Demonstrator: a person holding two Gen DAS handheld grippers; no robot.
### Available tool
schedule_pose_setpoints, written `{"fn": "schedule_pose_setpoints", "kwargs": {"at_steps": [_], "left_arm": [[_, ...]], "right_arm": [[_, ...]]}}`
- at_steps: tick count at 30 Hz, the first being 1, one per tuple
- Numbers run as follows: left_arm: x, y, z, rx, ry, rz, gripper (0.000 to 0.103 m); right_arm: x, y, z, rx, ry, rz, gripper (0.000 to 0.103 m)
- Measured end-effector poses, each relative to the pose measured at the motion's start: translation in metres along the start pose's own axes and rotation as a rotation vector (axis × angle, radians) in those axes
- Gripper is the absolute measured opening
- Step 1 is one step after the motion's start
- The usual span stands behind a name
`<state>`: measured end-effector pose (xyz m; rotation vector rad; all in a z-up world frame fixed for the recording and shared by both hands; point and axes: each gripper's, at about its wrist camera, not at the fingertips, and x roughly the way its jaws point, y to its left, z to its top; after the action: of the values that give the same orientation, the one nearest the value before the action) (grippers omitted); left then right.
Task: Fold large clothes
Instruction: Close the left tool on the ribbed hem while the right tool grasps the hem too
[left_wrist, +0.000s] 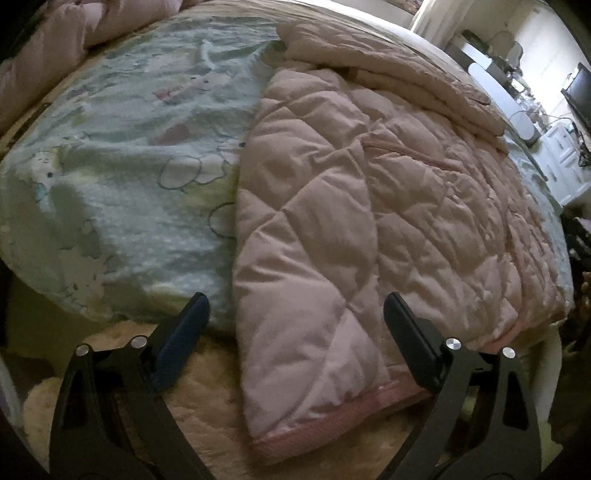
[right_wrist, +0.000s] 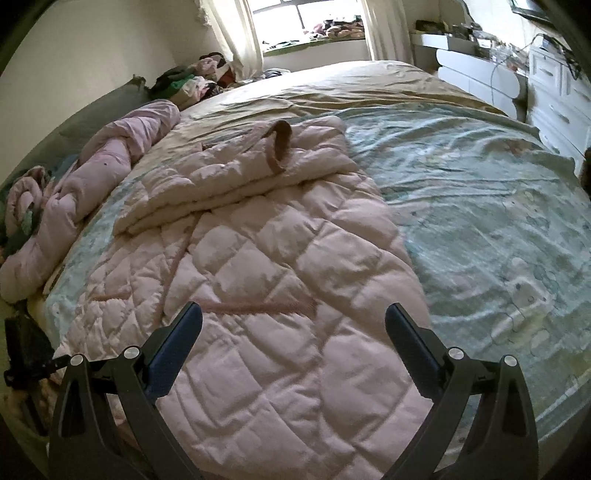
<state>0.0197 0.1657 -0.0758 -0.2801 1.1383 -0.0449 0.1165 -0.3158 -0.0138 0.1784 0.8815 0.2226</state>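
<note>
While your left gripper (left_wrist: 295, 314) hangs low at the near edge of the bed, its two fingers (left_wrist: 184, 339) are spread wide apart and hold nothing, and the ribbed pink hem (left_wrist: 332, 417) of the pink quilted coat (left_wrist: 369, 206) sits right between them. That looks like a good spot, because you can close on the hem and lift that end over. To the left of the coat you see only the pale blue cartoon bedsheet (left_wrist: 122, 177), so you have flat, open room there for folding. At the far left edge a rolled pink quilt (left_wrist: 44, 55) is pushed out of the way. The coat lies flat on the bed with its top part already folded down over its body, so I think the fold is partly done. Moving to your right gripper (right_wrist: 293, 319), its fingers (right_wrist: 410, 343) are also wide apart and empty, and it hovers over the coat's (right_wrist: 277, 295) lower half. From there you see a pink pocket trim (right_wrist: 258, 306) just ahead, and farther off the folded top part with its brown collar loop (right_wrist: 279, 147). On the right the bedsheet (right_wrist: 480, 206) is bare, near the white drawers (right_wrist: 554, 85). Puffy cloth slips, so grab plenty of it.
</note>
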Motion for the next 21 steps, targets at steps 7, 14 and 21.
{"fn": "schedule_pose_setpoints", "kwargs": {"at_steps": [7,14,21], "left_arm": [[0.014,-0.018,0.0,0.046,0.037,-0.017,0.067],[0.003,-0.013,0.001,0.0,-0.013,-0.054,0.026],[-0.022,-0.028,0.008,0.034,-0.108,-0.062,0.015]], "right_arm": [[-0.016,-0.019,-0.01,0.018,0.01,-0.002,0.099],[-0.015,-0.042,-0.034,0.021,0.113,-0.004,0.099],[-0.009,-0.066,-0.065,0.073,0.224,0.039,0.099]]}}
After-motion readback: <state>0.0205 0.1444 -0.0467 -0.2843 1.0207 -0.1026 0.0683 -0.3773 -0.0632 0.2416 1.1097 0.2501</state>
